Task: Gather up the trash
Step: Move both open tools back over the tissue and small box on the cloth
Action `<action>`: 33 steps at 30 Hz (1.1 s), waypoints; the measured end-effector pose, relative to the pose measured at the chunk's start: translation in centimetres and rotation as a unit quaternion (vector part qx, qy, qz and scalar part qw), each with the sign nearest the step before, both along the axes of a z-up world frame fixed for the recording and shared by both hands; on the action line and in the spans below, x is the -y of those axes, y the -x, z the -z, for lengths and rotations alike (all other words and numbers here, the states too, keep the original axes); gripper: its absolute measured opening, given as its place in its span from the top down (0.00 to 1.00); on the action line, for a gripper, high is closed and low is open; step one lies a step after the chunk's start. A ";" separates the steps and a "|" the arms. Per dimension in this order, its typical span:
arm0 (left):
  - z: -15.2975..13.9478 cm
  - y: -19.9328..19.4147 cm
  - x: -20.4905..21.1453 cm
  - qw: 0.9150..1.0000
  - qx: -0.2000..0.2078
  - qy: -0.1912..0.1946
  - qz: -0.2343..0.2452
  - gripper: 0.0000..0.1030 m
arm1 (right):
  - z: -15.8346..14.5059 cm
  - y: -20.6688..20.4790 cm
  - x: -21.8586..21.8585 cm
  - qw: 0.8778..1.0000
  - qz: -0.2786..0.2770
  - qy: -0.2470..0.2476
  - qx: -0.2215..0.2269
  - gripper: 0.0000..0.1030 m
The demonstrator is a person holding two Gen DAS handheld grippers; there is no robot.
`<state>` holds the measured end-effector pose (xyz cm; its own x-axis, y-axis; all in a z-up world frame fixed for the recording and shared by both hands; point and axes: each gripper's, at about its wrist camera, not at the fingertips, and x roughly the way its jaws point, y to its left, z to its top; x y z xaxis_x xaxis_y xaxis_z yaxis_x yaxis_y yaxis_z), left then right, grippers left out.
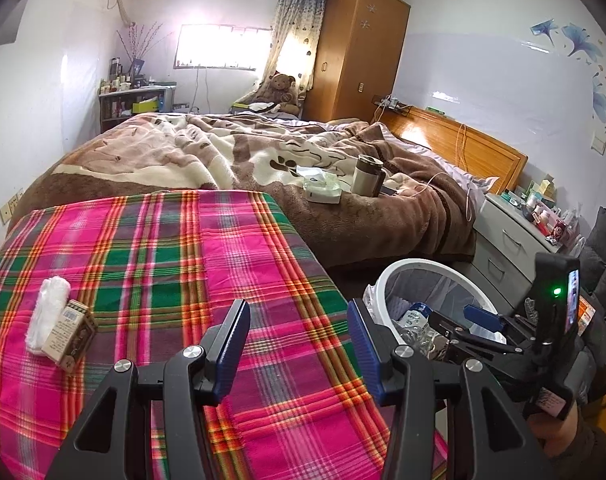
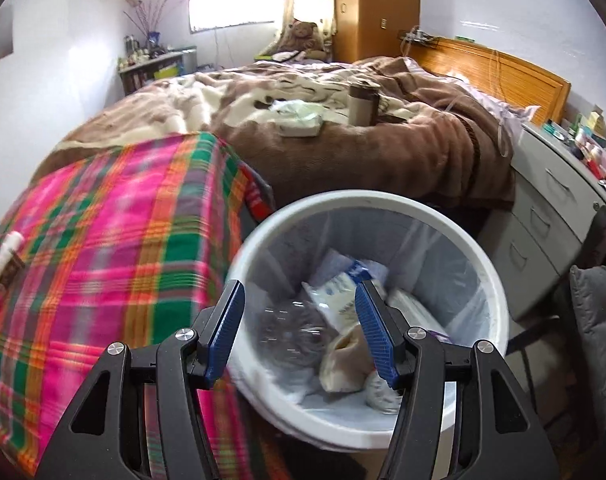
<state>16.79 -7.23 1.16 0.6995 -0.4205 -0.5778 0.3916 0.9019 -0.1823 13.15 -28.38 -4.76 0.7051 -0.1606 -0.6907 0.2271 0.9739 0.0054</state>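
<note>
A crumpled white tissue (image 1: 47, 314) and a small brown box (image 1: 71, 330) lie together on the plaid cloth (image 1: 175, 248) at the left; both show blurred in the right wrist view, tissue (image 2: 7, 250) and box (image 2: 11, 271). My left gripper (image 1: 299, 344) is open and empty above the cloth's right part. My right gripper (image 2: 301, 326) is open and empty over the white trash bin (image 2: 443, 220), which holds a clear plastic bottle (image 2: 291, 332), a white-blue wrapper (image 2: 339, 292) and other scraps. The bin (image 1: 387, 280) and the right gripper (image 1: 479, 320) show at the right of the left wrist view.
A bed with a brown blanket (image 1: 263, 152) lies behind, carrying a steel mug (image 1: 367, 176) and a tissue pack (image 1: 323, 188). A grey drawer cabinet (image 2: 551, 216) stands right of the bin. A wooden wardrobe (image 1: 359, 52) stands at the back.
</note>
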 end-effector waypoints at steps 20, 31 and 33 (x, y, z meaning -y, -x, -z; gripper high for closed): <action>-0.8 0.1 -10.5 0.997 0.017 -0.010 -0.072 0.51 | -2.0 -2.1 -9.4 0.992 -0.107 -0.052 0.037 0.43; 0.8 -1.1 -17.7 0.989 -0.004 -0.024 -0.144 0.51 | -1.2 -4.8 -15.3 0.980 -0.176 -0.091 0.020 0.43; 1.2 -1.3 -19.1 0.987 -0.009 -0.025 -0.156 0.51 | -1.1 -5.4 -16.4 0.978 -0.186 -0.097 0.014 0.43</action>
<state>18.06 11.90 -0.09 0.7797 -0.1563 -0.6064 0.0894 0.9862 -0.1393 18.51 -12.02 -3.70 0.7086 0.2436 -0.6623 -0.1464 0.9689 0.1997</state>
